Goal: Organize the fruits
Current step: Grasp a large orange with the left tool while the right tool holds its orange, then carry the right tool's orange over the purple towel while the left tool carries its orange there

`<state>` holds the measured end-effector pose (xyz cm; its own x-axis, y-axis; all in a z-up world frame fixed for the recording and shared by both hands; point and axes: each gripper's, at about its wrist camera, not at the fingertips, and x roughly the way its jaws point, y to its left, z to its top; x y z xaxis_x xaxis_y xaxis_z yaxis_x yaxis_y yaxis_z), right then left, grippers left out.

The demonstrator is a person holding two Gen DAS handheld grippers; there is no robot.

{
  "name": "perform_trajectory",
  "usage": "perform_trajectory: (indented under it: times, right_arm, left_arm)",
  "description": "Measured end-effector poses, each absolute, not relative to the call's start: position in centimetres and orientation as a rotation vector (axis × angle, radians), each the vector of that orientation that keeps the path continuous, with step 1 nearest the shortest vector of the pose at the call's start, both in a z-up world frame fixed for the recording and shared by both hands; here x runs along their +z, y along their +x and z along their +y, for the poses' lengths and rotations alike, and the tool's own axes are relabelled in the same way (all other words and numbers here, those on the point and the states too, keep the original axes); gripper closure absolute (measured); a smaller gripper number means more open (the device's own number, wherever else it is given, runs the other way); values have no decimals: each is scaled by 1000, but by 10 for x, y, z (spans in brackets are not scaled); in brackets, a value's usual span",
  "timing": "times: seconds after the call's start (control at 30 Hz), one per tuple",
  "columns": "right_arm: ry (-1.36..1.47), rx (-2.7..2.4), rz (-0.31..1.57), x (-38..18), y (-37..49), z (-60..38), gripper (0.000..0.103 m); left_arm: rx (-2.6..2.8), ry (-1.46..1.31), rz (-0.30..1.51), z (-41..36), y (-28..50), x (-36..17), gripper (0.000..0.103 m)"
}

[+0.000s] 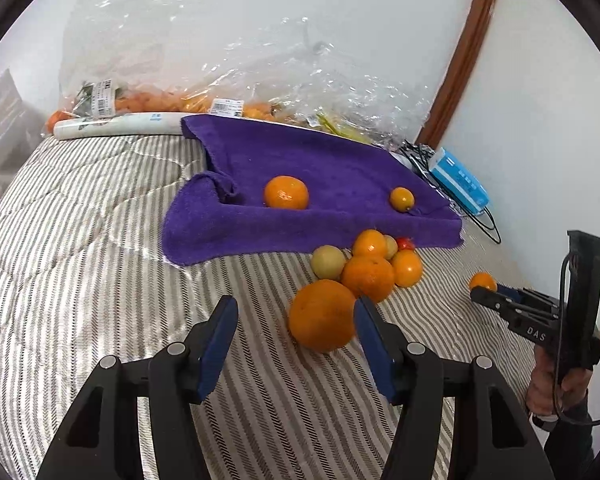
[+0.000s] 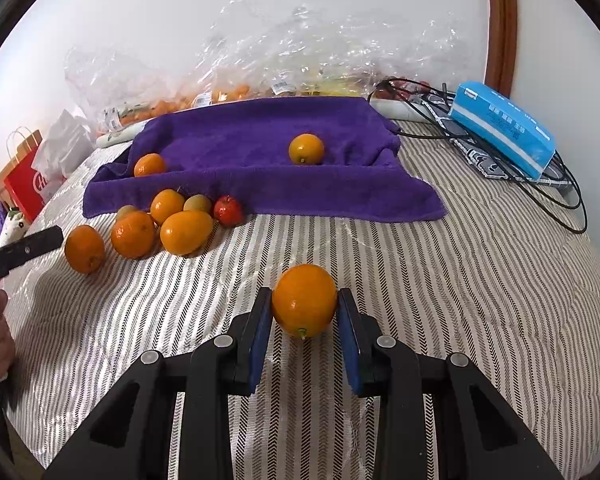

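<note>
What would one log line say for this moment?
right gripper: shut on small orange | left gripper: open beside large orange | purple towel: two fruits

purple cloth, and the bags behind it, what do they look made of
Purple cloth: looks like terry or microfibre towelling, matte, with a fuzzy nap and soft folds. Bags by the wall: thin clear plastic film, glossy, crinkled, with bright glints and fruit showing through.

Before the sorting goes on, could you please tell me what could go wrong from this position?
1. The right gripper pinches a small round orange only at its sides, so it may slip out and roll across the striped bedcover.
2. The left gripper is open with a large orange against one finger; closing off-centre could nudge it into the fruit pile and scatter it.
</note>
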<state>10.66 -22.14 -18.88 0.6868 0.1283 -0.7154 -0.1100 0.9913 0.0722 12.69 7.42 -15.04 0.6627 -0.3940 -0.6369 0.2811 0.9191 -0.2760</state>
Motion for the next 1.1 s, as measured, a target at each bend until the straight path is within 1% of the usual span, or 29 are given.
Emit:
perform_trajectory:
  times: [0.27,0.37,0.53,0.57,0.63,0.67,0.7,1.1]
  right_arm:
    - [27,134,809,-190,107,-222,71]
    - [50,149,795,-184,106,-225,71]
    - [61,146,779,-177,103,-230,71]
    - [68,149,779,-176,103,-232,71]
    - [92,161,778,-175,102,-234,71]
    - [101,167,778,-174,103,-235,71]
    - [108,171,778,-174,103,-235,71]
    - [119,193,769,-174,99,-235,71]
  left_arm:
    - [-387,-65,784,50,129,-153,45]
    - [-389,-67,804,40,131,-156,45]
    - [-335,20,838,21,137,-165,45]
    - [-326,26,855,19,138,-167,46]
    - [-311,30,867,20,139,-169,56]
    - [-309,23,864,21,139,-169,58]
    - [-312,14,863,22,139,-168,62]
    - [-394,-120,828,35,134,-167,62]
